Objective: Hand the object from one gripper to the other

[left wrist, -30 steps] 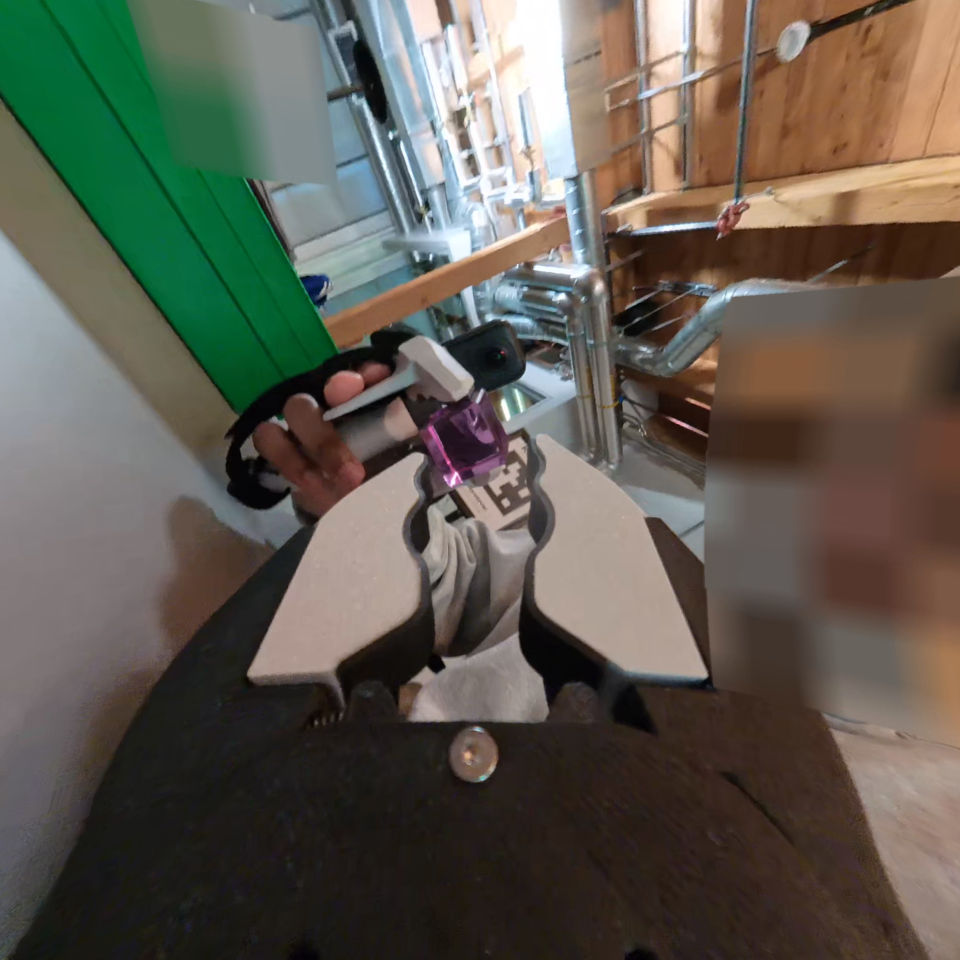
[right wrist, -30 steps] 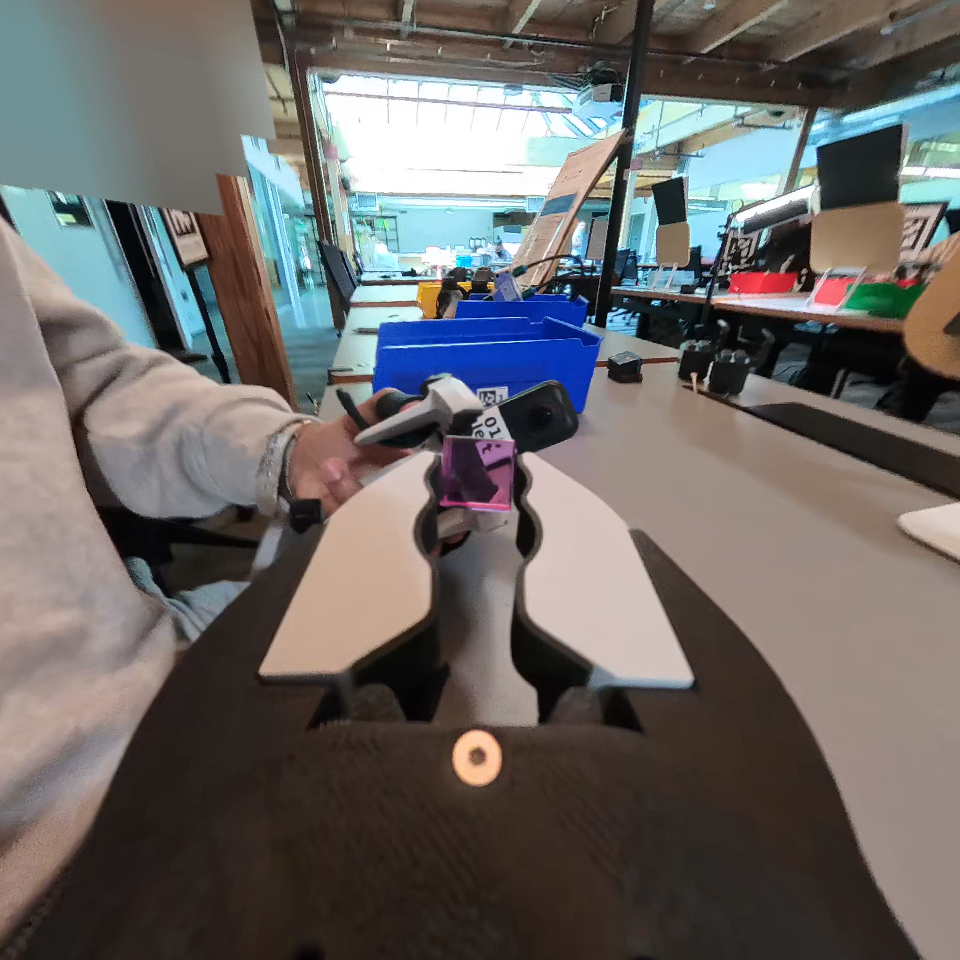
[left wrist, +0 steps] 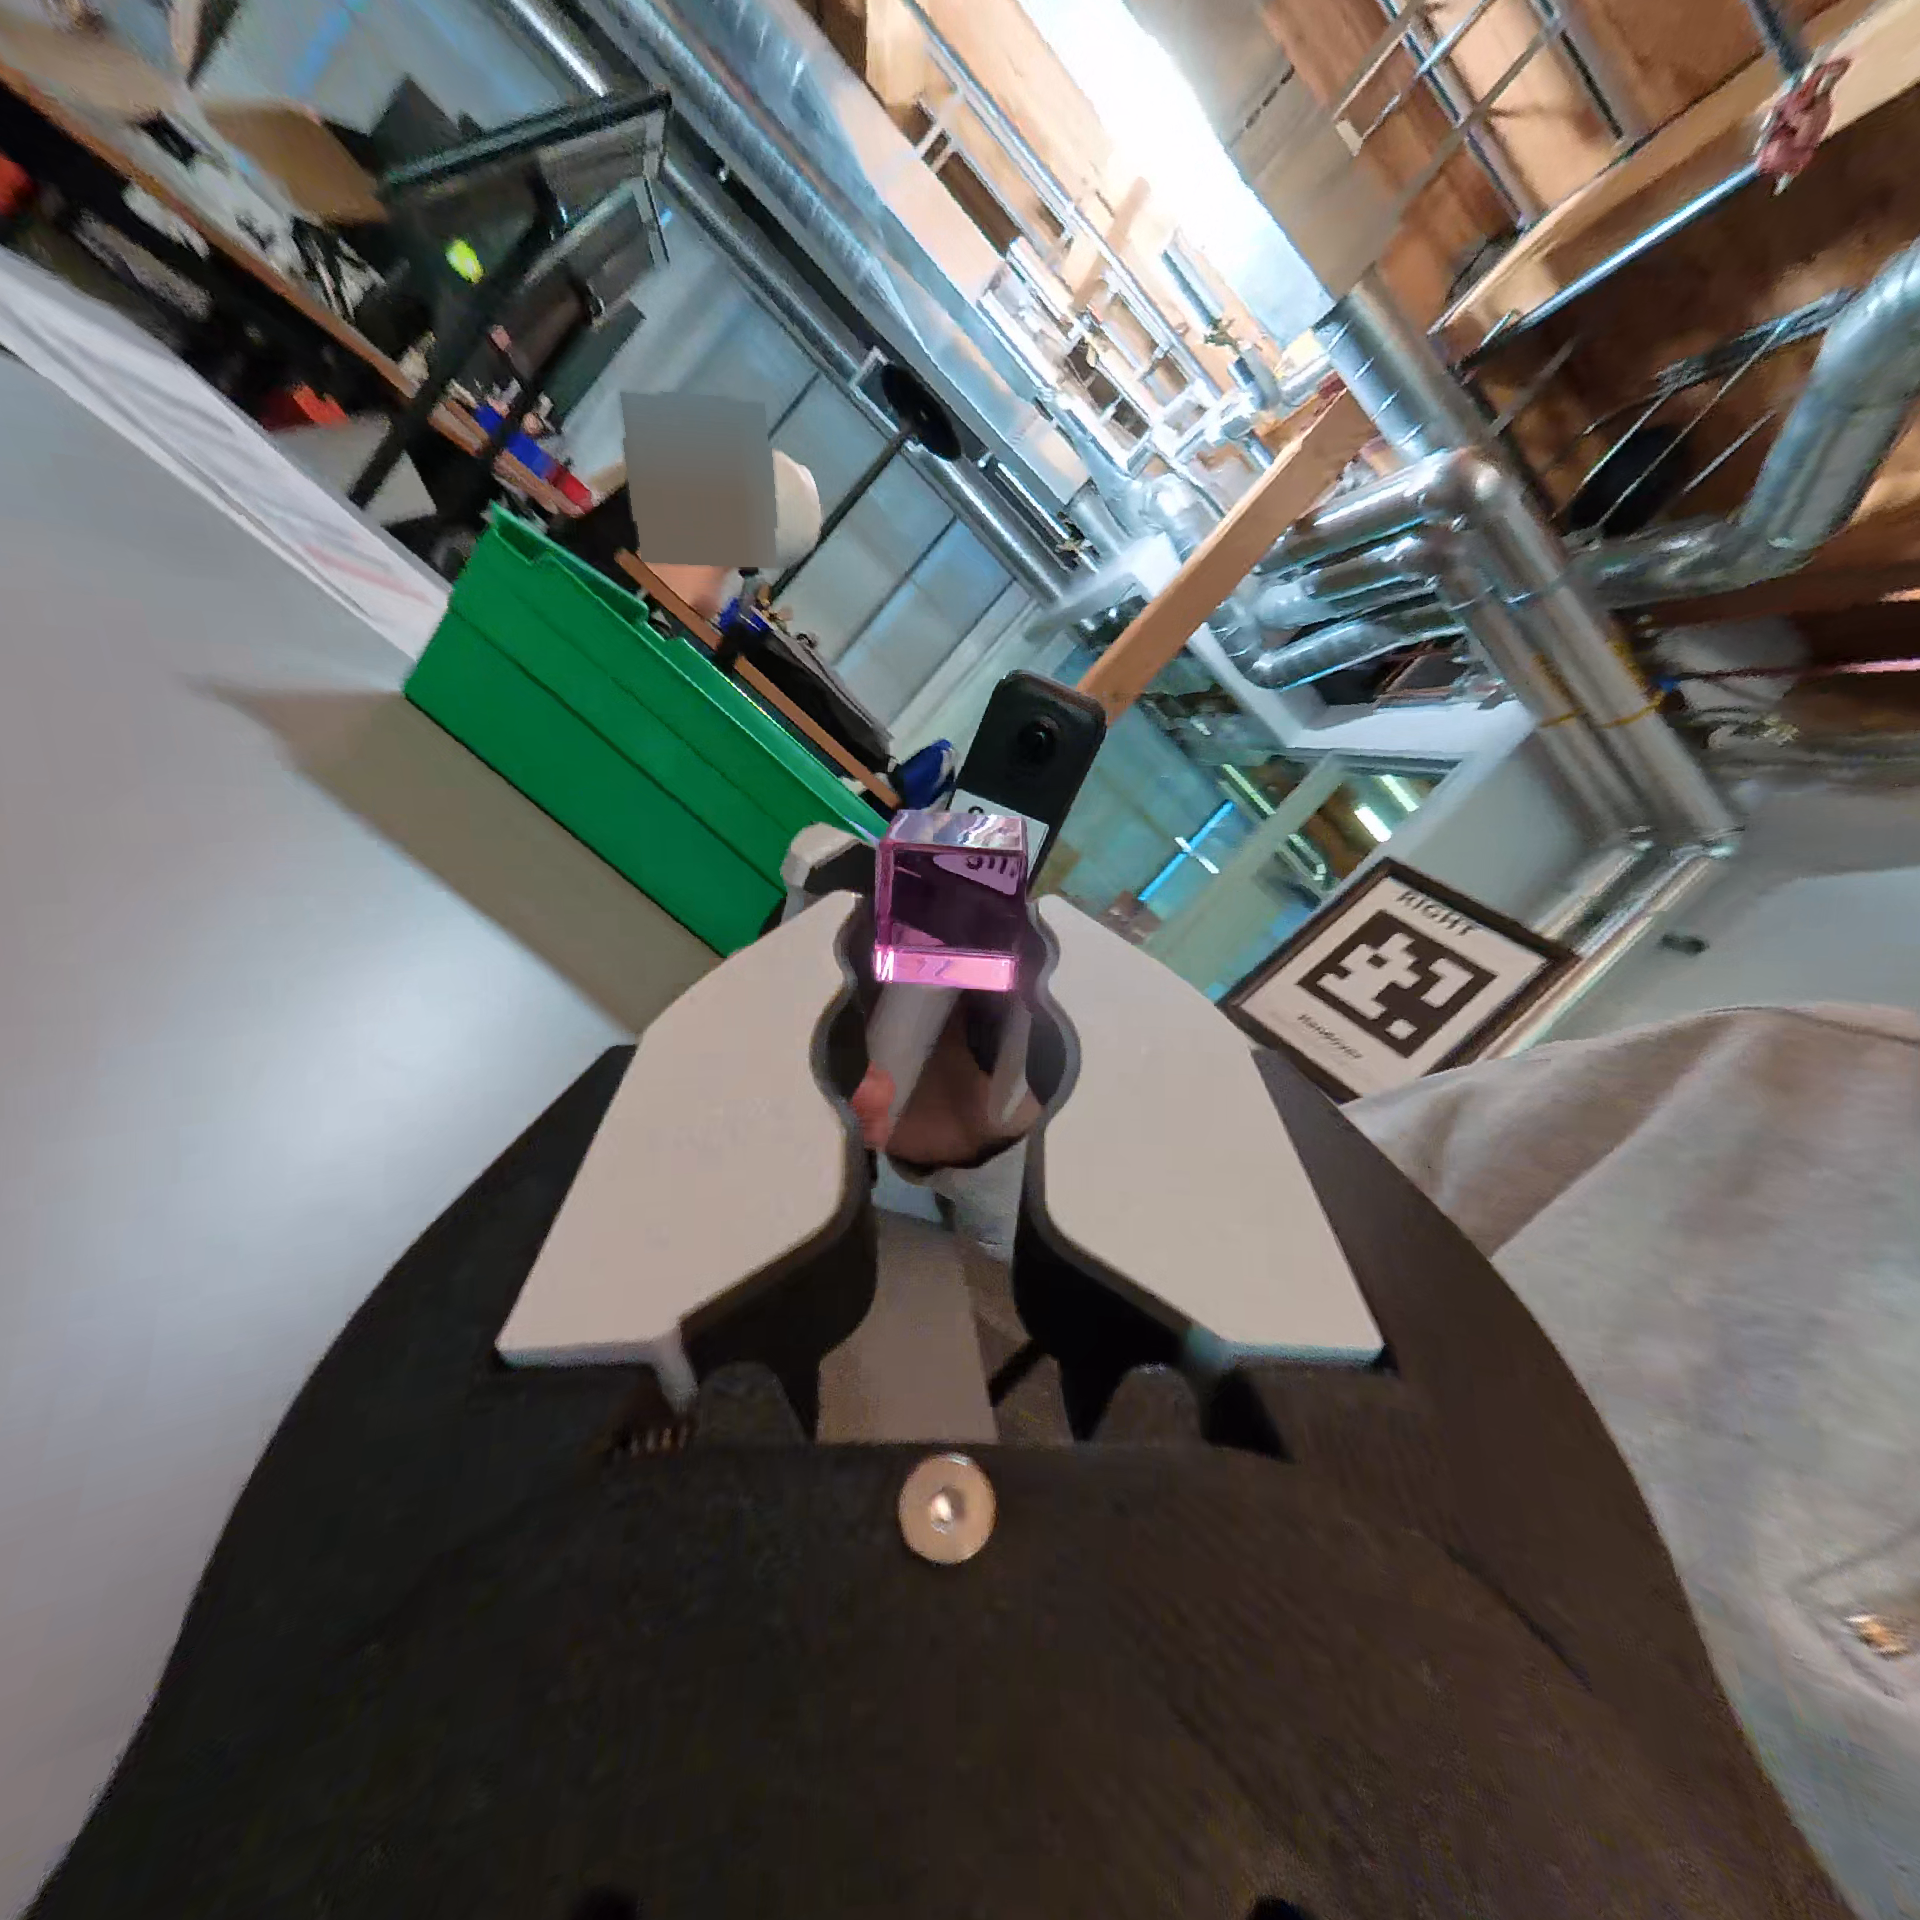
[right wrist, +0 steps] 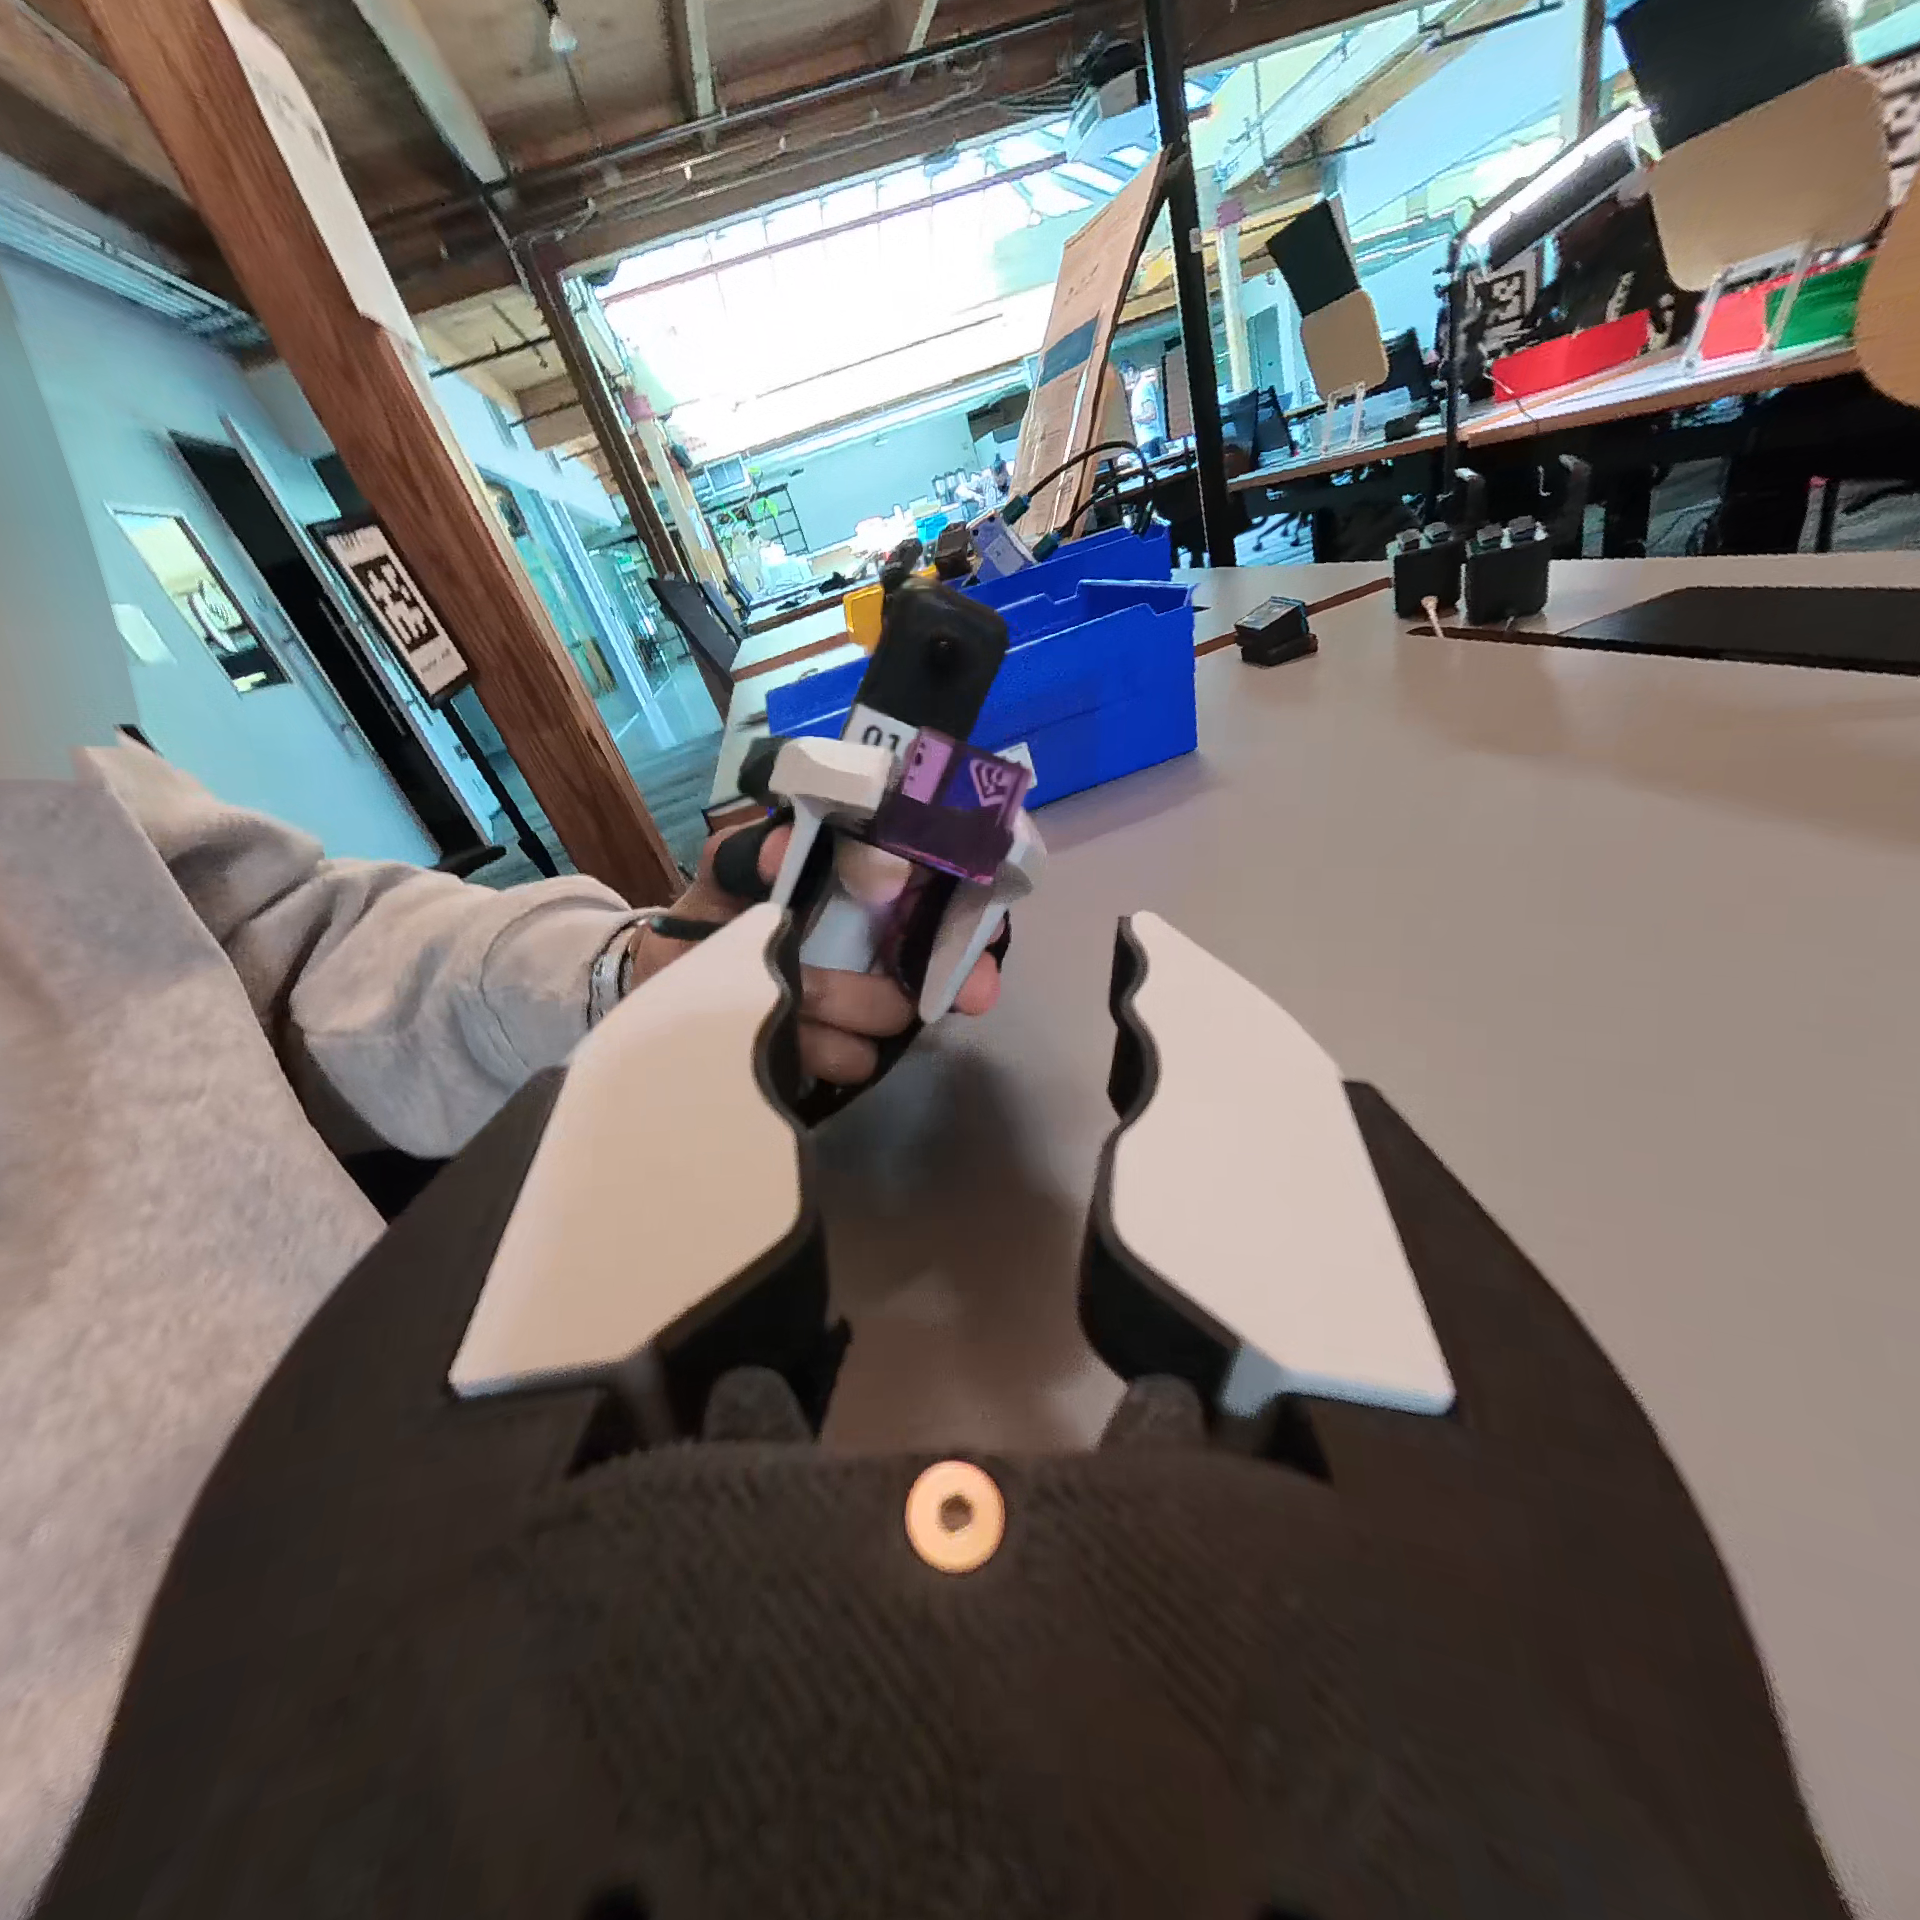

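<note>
Gripping the purple cube at its tips, my left gripper has both white fingers pressed against the cube's sides, held up above the grey table. My right gripper is spread wide with nothing between its fingers; seen from there, the cube sits in the other claw, just beyond my right fingertips and apart from them. Past the cube, a hand grasps the left tool, though part of it is hidden. Farther off stand a green bin, a blue bin and a framed black-and-white marker.
</note>
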Demonstrator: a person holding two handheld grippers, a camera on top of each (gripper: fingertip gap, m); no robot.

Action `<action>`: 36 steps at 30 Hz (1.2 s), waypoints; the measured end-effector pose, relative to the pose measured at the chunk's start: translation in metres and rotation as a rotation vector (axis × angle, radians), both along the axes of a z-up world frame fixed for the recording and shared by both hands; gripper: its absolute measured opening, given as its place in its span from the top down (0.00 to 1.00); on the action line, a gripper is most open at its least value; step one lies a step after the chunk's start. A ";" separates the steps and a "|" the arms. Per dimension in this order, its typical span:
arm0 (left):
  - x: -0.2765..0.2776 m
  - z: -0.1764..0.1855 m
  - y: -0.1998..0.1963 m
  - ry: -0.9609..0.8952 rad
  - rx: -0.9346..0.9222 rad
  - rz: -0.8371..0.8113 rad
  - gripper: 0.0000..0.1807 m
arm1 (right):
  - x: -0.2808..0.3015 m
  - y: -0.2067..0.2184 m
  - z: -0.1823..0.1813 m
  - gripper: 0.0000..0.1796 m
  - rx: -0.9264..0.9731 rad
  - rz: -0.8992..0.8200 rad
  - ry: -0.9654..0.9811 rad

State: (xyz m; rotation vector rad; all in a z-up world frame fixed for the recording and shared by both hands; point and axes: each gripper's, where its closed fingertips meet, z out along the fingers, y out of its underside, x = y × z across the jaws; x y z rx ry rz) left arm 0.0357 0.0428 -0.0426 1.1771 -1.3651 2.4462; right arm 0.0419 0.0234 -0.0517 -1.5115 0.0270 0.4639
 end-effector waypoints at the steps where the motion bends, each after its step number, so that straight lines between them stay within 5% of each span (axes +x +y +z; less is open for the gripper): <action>1: 0.000 0.001 0.000 -0.021 0.021 0.015 0.85 | 0.001 0.001 0.000 0.68 -0.005 -0.002 0.027; 7: -0.004 -0.002 -0.012 -0.074 0.134 0.016 0.85 | 0.001 0.003 0.002 0.70 -0.015 0.028 0.251; 12: -0.006 -0.004 -0.017 -0.088 0.168 0.002 0.85 | 0.001 -0.003 0.014 0.70 0.050 0.033 0.227; 16: -0.006 -0.005 -0.015 -0.073 0.148 -0.010 0.85 | -0.005 -0.007 0.019 0.72 0.088 0.024 0.047; 24: -0.009 -0.008 -0.019 0.019 0.064 -0.126 0.85 | -0.015 -0.008 0.008 0.74 0.110 -0.121 -0.723; 36: -0.021 -0.017 -0.035 0.144 0.018 -0.326 0.85 | -0.030 -0.008 -0.001 0.80 0.082 -0.075 -0.965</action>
